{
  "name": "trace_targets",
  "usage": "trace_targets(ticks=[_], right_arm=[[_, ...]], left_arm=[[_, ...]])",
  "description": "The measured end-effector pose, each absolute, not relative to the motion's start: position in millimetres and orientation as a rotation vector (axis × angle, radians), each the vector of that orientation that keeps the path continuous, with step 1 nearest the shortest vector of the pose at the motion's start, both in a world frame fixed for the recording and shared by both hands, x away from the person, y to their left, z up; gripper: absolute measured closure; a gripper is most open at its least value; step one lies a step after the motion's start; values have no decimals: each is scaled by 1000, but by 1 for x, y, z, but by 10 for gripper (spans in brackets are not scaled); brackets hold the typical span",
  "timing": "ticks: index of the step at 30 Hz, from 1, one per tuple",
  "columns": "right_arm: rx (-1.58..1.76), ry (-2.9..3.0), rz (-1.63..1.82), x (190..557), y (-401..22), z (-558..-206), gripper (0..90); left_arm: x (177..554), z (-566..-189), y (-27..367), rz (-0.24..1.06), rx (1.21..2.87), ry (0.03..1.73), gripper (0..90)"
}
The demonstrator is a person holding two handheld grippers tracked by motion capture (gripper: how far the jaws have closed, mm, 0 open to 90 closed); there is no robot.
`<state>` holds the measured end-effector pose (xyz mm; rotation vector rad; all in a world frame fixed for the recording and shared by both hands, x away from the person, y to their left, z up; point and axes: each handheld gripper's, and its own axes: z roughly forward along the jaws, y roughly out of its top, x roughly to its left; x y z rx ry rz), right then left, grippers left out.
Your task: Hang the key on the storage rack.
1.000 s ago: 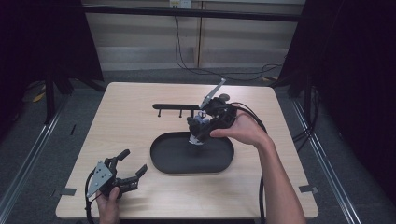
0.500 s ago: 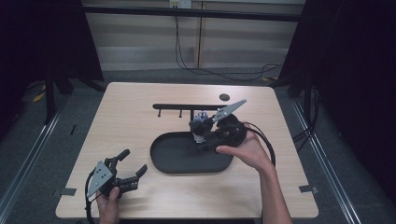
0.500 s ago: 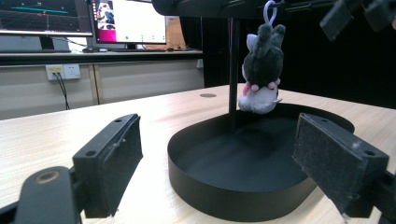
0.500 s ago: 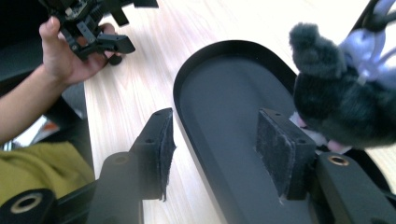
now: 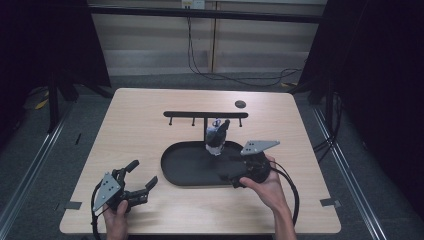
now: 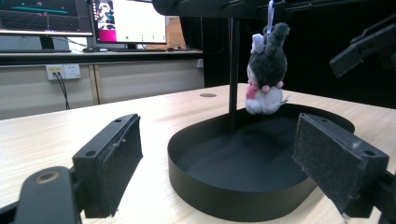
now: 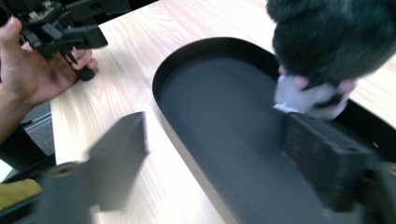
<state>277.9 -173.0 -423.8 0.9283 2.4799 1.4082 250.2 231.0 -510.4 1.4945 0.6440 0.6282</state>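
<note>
A grey and white plush toy (image 5: pixel 216 135) hangs by its loop from the black hook rack (image 5: pixel 205 115), its bottom just over the far rim of the black oval tray (image 5: pixel 185 172). My right gripper (image 5: pixel 231 178) is over the tray's right end, open and empty, a short way in front of the toy. In the right gripper view the plush (image 7: pixel 327 42) hangs beyond the right jaw, above the tray (image 7: pixel 219 107). My left gripper (image 5: pixel 141 175) rests open at the table's front left. Between its jaws, farther off, I see the tray (image 6: pixel 224 200) and the plush (image 6: pixel 264 70).
A small dark disc (image 5: pixel 240 104) lies on the table behind the rack. The rack's post (image 6: pixel 232 65) stands at the tray's far side. In the right gripper view, a hand holds the other gripper (image 7: pixel 60 28) past the tray. Monitors stand beyond the table.
My right gripper let go of the plush and drew back toward the person, down to the tray's right end. The plush stays hanging on the rack. The left gripper is unmoved.
</note>
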Motion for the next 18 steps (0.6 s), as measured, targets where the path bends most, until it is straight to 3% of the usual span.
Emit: trace_targets(ticks=[6, 18], right_arm=[[938, 2341, 1436, 265, -179, -437, 160], [1045, 1810, 1461, 234, -182, -497, 177]], left_arm=[[250, -510, 231, 629, 1494, 645, 152], [250, -510, 231, 630, 1494, 643, 152]])
